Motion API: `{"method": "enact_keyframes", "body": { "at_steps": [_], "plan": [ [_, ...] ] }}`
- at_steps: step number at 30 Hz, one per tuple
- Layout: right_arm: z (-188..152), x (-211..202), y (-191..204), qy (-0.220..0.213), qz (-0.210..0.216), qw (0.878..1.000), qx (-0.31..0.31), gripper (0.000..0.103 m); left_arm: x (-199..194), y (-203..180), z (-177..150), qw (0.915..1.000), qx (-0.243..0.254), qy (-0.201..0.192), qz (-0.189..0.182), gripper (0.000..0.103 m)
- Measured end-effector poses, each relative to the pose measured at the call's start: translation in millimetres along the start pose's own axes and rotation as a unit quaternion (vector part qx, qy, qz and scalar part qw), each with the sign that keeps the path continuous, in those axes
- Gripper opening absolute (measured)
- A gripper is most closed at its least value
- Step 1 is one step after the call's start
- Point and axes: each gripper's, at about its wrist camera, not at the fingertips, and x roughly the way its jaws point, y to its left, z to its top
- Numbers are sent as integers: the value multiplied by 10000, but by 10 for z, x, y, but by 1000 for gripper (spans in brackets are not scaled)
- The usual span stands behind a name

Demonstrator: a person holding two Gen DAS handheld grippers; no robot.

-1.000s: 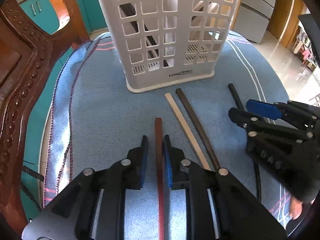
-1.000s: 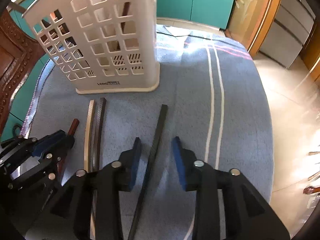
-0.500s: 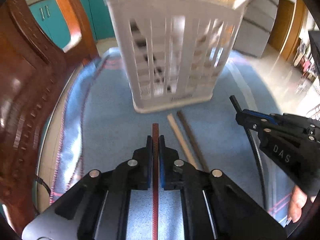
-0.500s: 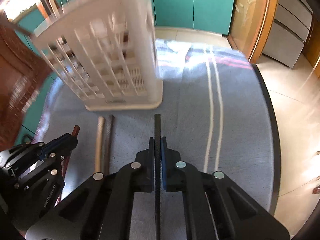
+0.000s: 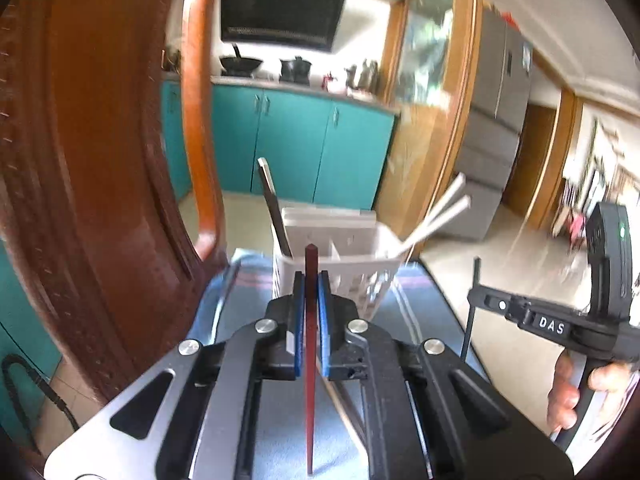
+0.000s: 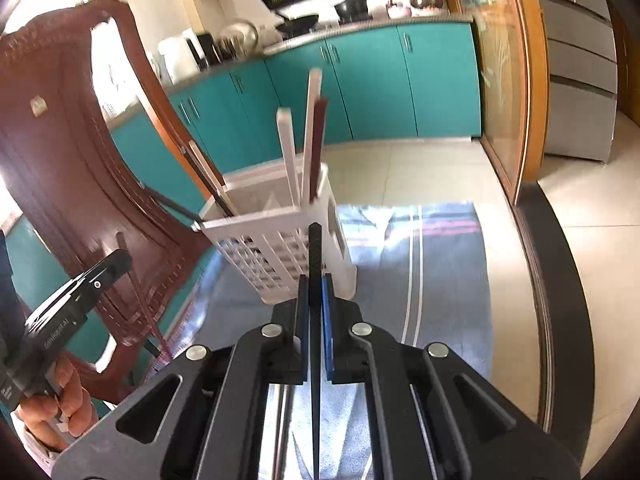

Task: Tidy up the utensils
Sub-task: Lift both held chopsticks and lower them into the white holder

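Observation:
My left gripper (image 5: 310, 280) is shut on a reddish-brown chopstick (image 5: 310, 344) and holds it upright, tip up, in front of the white slotted utensil basket (image 5: 372, 248). My right gripper (image 6: 315, 282) is shut on a black chopstick (image 6: 315, 256), also upright, in front of the same basket (image 6: 276, 256). The basket stands on the blue cloth (image 6: 444, 264) and holds several chopsticks that lean out of its top. The right gripper also shows in the left wrist view (image 5: 476, 300), and the left gripper in the right wrist view (image 6: 116, 262).
A carved brown wooden chair (image 5: 100, 184) stands close at the left of the table (image 6: 80, 184). Two more chopsticks (image 5: 348, 412) lie on the cloth under my left gripper. Teal kitchen cabinets (image 6: 360, 92) are behind. The table's dark edge (image 6: 560, 320) curves at the right.
Both grippers closed on their chopsticks on the cloth, then lifted them and tilted up, so the views now look level over the basket's top.

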Motion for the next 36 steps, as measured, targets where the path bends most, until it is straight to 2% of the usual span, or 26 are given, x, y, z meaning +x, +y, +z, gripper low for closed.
{"method": "enact_keyframes", "body": {
  "at_steps": [3, 7, 12, 16, 24, 33, 36],
  "plan": [
    [35, -118, 11, -230, 76, 9997, 41, 7, -124, 37, 78, 9994, -130, -319, -4, 7],
    [66, -225, 44, -526, 207, 9984, 57, 7, -169, 46, 96, 9985, -182, -513, 9, 7],
    [68, -238, 96, -664, 114, 9977, -81, 7, -136, 38, -12, 9986, -200, -468, 155, 7],
    [44, -251, 130, -788, 3, 9966, -229, 7, -172, -42, 43, 9976, -76, -601, 321, 7],
    [45, -288, 222, -920, 7, 9951, -375, 7, -246, -87, 41, 9976, -58, -657, 218, 7],
    [34, -226, 251, -862, -48, 9955, -385, 7, -242, -41, 5, 9978, -87, -561, 355, 7],
    [74, -323, 254, -973, -48, 9945, -378, 7, -328, -25, 60, 9978, -208, -585, 215, 7]
  ]
}}
